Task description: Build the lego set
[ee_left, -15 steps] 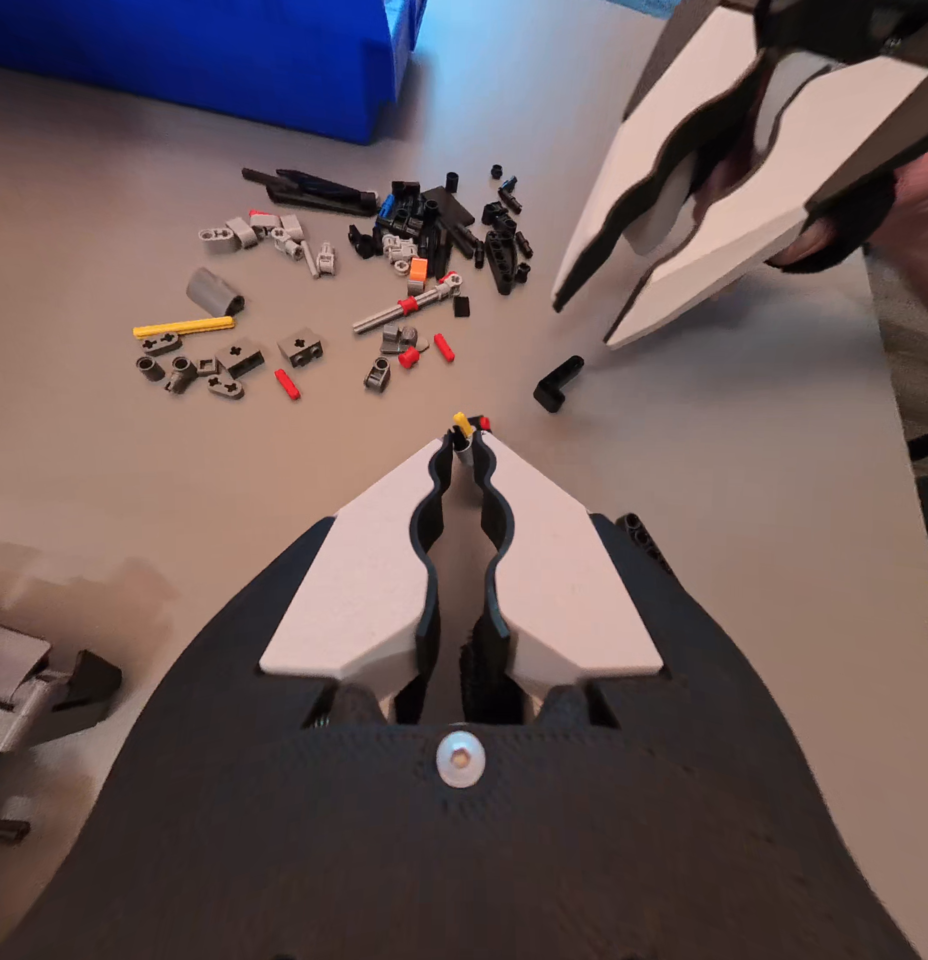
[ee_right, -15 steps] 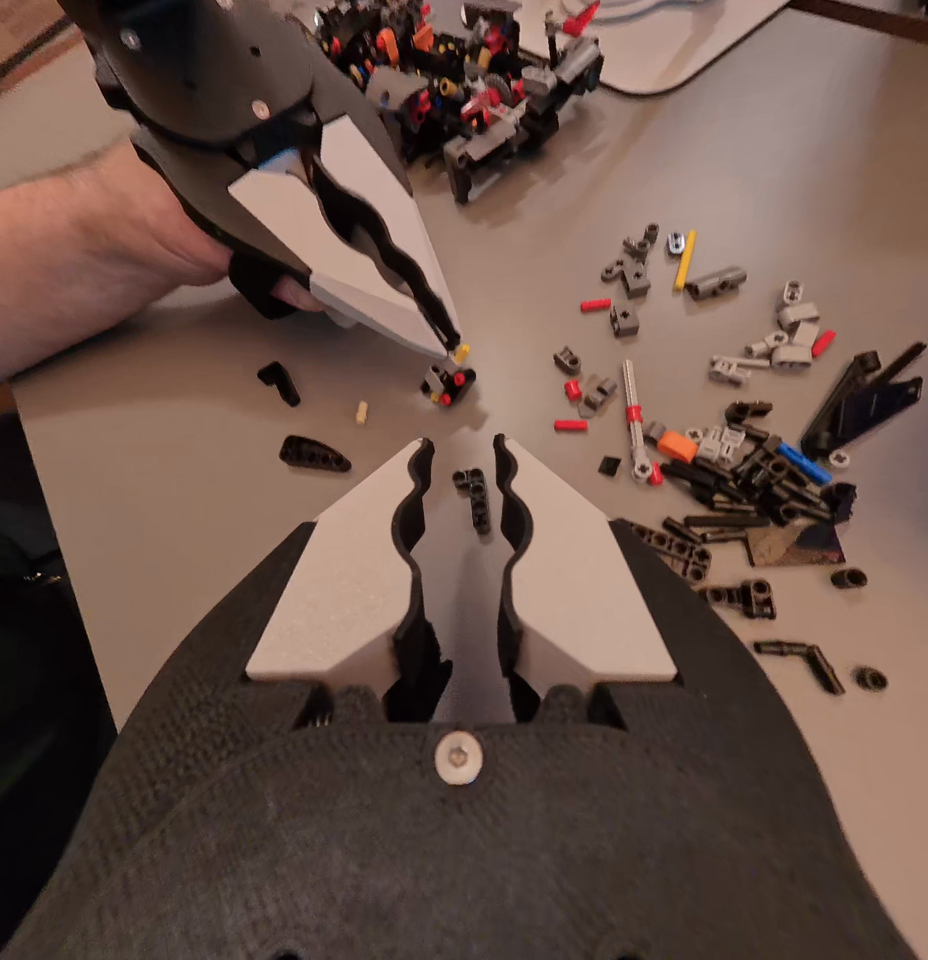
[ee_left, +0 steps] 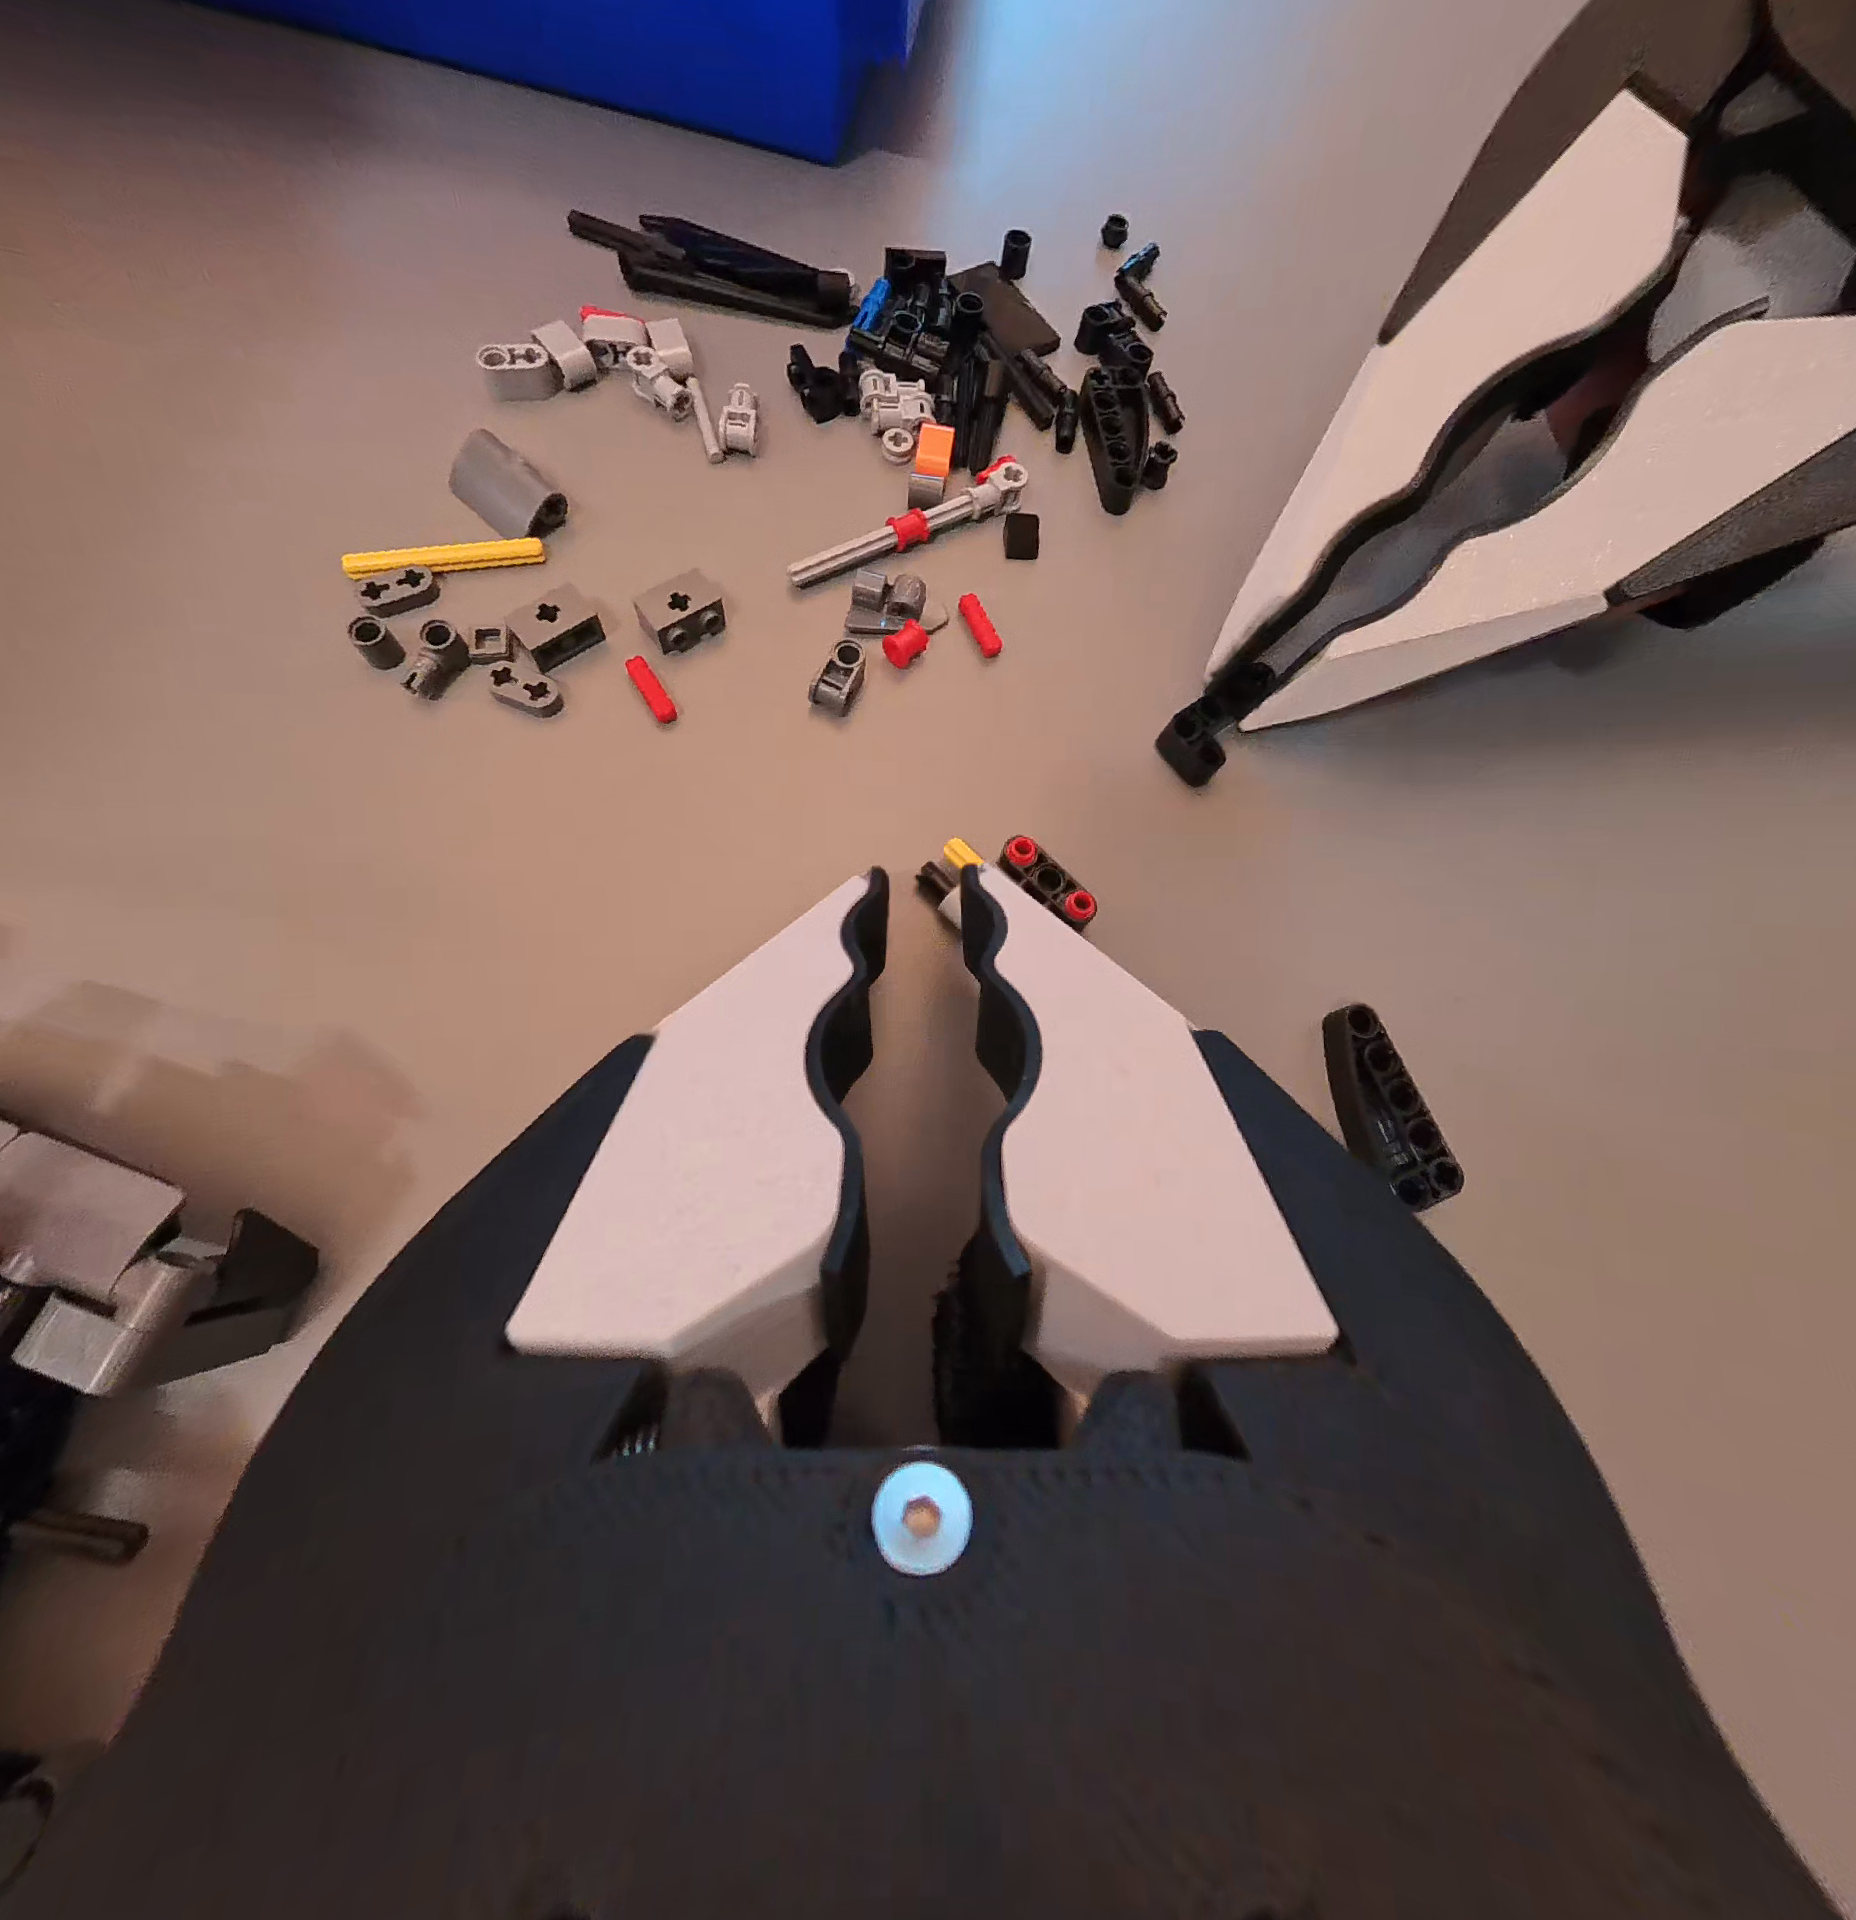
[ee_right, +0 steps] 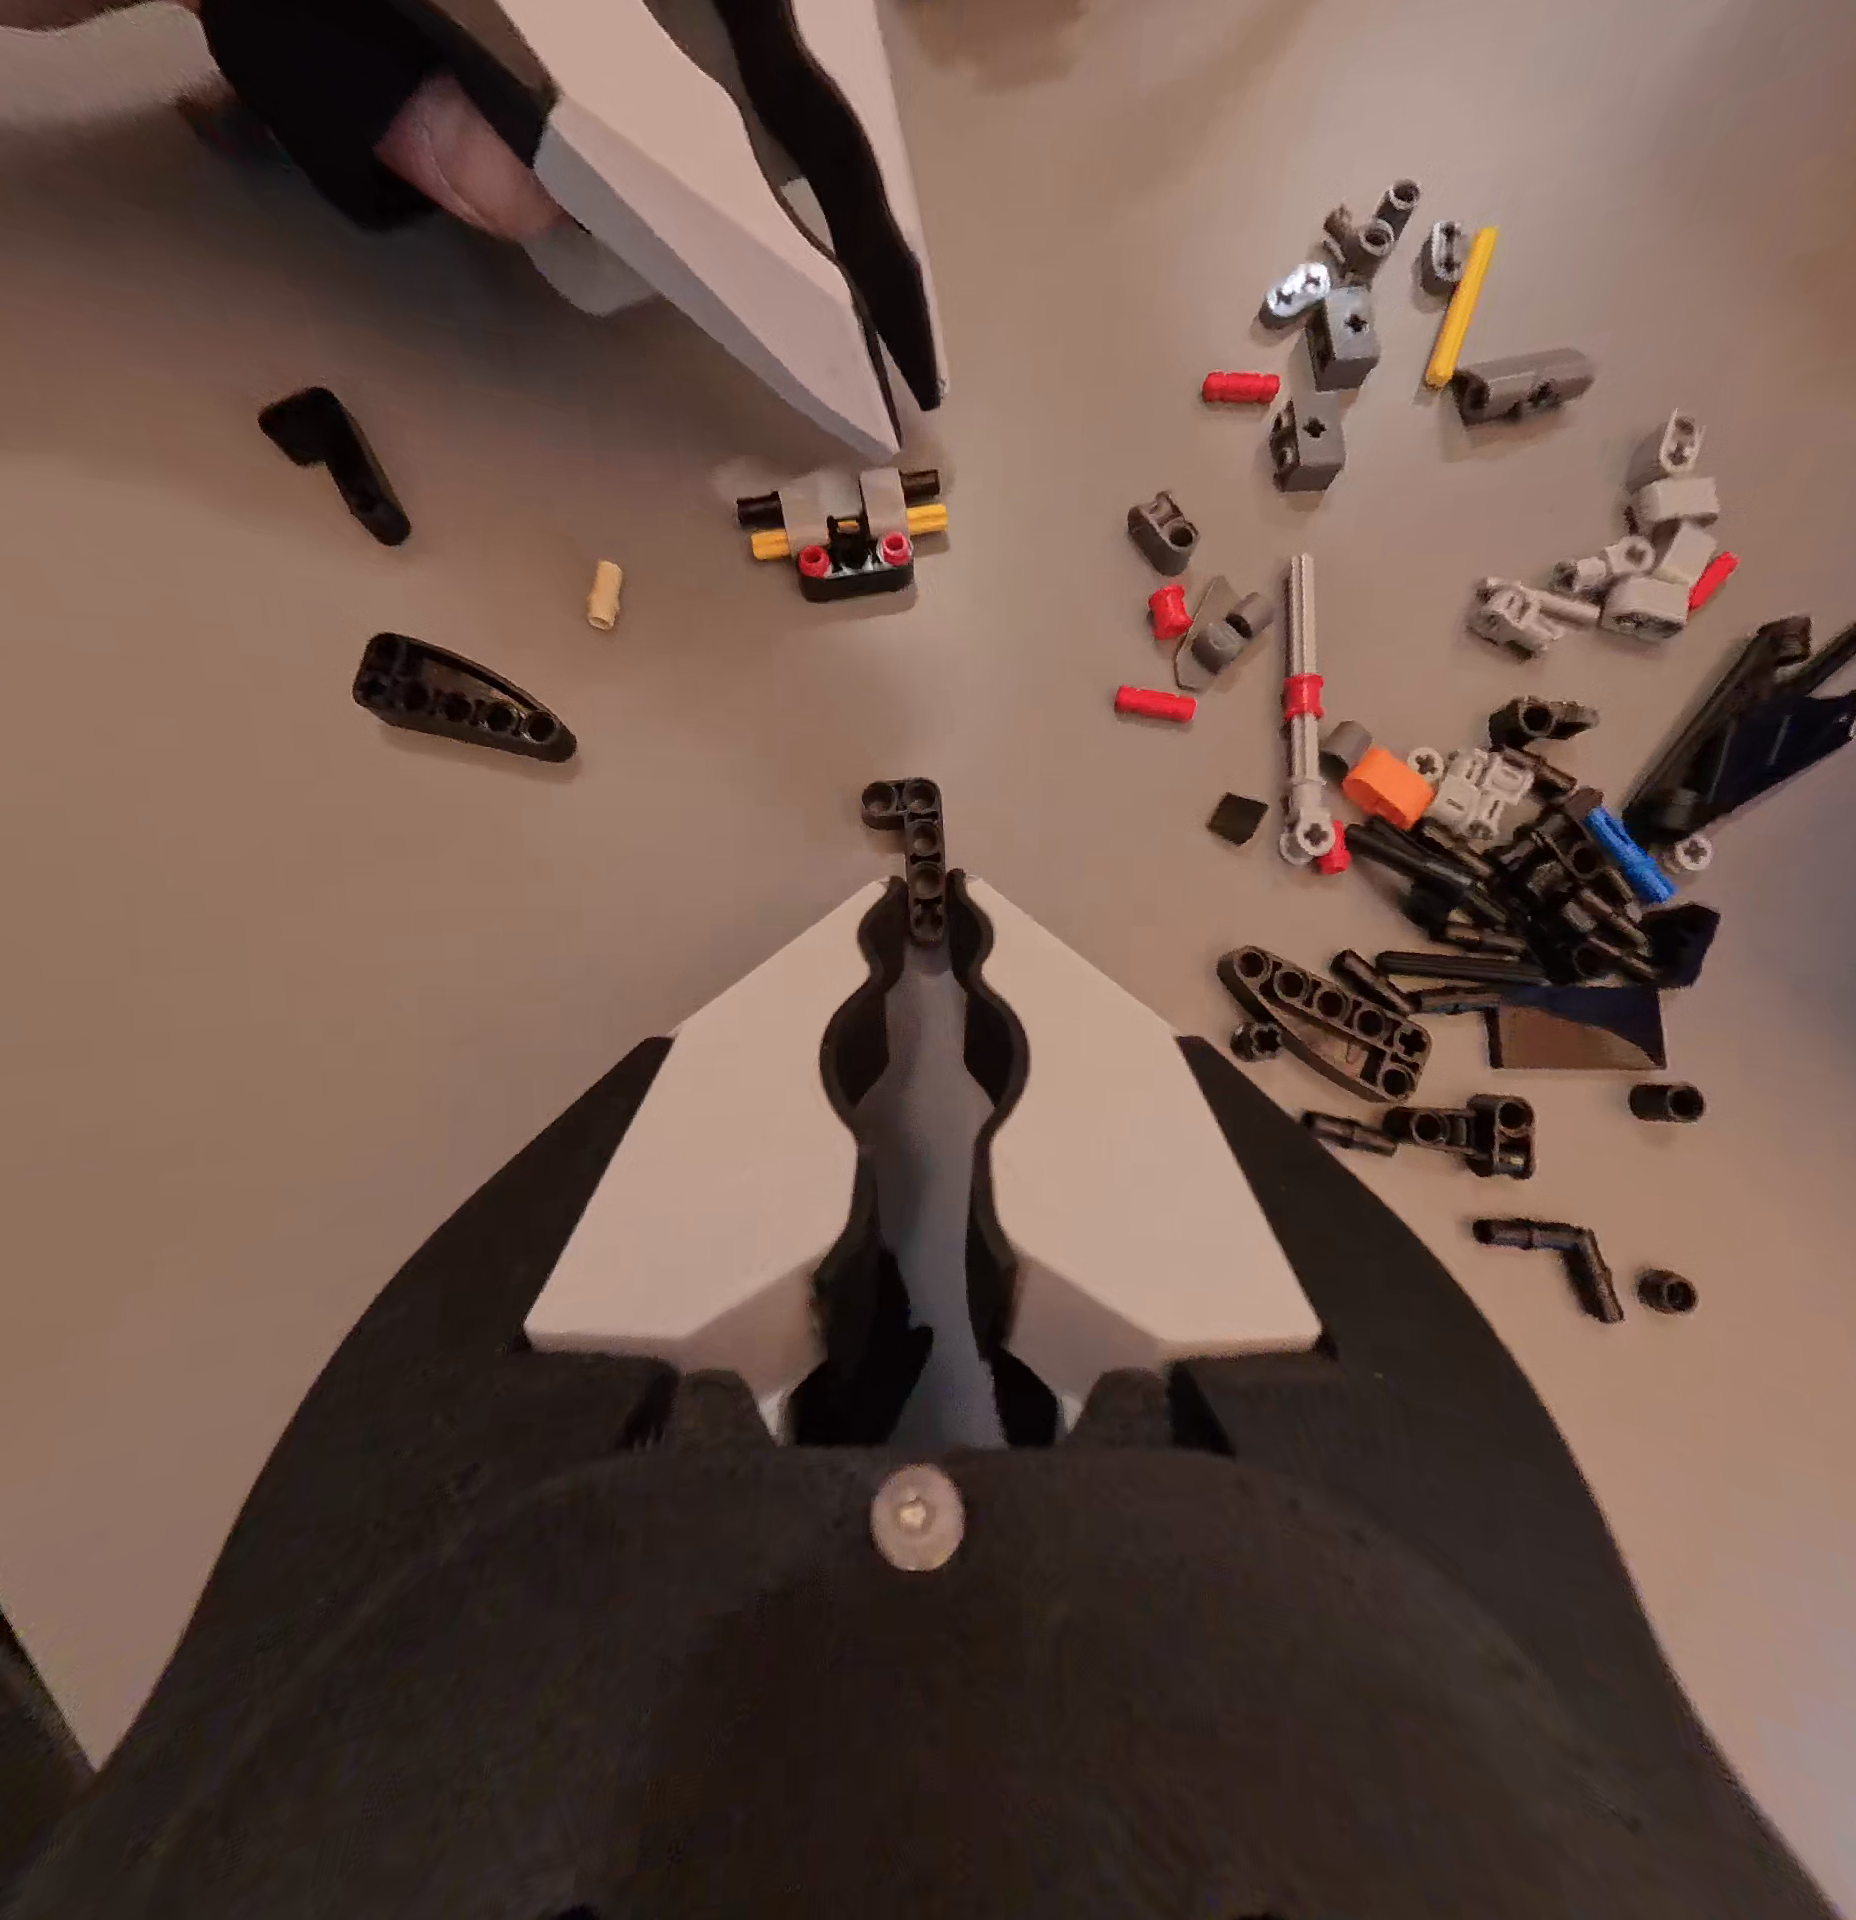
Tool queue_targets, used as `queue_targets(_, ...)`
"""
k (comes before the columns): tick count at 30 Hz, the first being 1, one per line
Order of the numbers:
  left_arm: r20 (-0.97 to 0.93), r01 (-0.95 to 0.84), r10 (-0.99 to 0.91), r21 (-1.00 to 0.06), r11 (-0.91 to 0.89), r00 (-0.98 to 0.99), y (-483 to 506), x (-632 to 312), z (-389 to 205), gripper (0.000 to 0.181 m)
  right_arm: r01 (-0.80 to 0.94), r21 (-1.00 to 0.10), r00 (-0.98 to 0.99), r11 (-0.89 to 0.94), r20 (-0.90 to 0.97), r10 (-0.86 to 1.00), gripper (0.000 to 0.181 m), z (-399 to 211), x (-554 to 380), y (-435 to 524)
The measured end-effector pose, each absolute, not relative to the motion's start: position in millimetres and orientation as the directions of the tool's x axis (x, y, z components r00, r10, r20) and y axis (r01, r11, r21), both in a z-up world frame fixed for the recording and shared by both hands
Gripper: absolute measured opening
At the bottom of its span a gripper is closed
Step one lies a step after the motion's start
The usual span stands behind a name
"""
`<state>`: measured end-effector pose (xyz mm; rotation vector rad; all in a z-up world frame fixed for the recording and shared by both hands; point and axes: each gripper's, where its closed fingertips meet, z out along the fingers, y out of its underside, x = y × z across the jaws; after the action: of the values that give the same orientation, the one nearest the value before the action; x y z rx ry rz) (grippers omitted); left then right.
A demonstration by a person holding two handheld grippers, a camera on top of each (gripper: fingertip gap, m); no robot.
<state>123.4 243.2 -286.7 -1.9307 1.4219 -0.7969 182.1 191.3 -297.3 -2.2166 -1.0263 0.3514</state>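
So the right gripper (ee_right: 919, 883) just pinched the black L-beam (ee_right: 916, 847) mid-table, while the left gripper (ee_left: 924, 883) let go of the small subassembly (ee_right: 846, 530), jaws apart.

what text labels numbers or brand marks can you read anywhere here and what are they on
None: no readable text in either view.
The loose lego pieces carry no legible marks; any moulded marks are too small to tell.
The blue bin shows a plain side.
The left gripper and right gripper are unmarked.
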Motion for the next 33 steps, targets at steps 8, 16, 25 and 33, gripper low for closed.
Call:
queue_targets(8,0.052,-0.586,-0.978,-0.794,-0.163,0.202,246.2,120.0,-278.4,0.020,0.569,-0.702,0.630,-0.428,0.037,0.776,0.006,-291.0,171.1,189.9)
queue_targets(16,-0.129,-0.620,-0.988,-0.783,0.052,0.080,234.2,123.3,-275.0,0.036,0.525,-0.782,0.605,-0.337,0.064,0.794,0.005,-276.6,158.9,196.9)
queue_targets(25,-0.152,-0.639,-0.988,-0.760,0.123,-0.009,219.8,126.4,-282.3,0.043,0.486,-0.826,0.605,-0.287,0.081,0.792,0.005,-274.8,160.5,200.6)
queue_targets(33,-0.113,-0.695,-0.993,-0.712,0.102,-0.029,209.0,126.4,-290.4,0.031,0.504,-0.816,0.603,-0.283,0.098,0.791,0.005,-277.6,162.3,202.0)
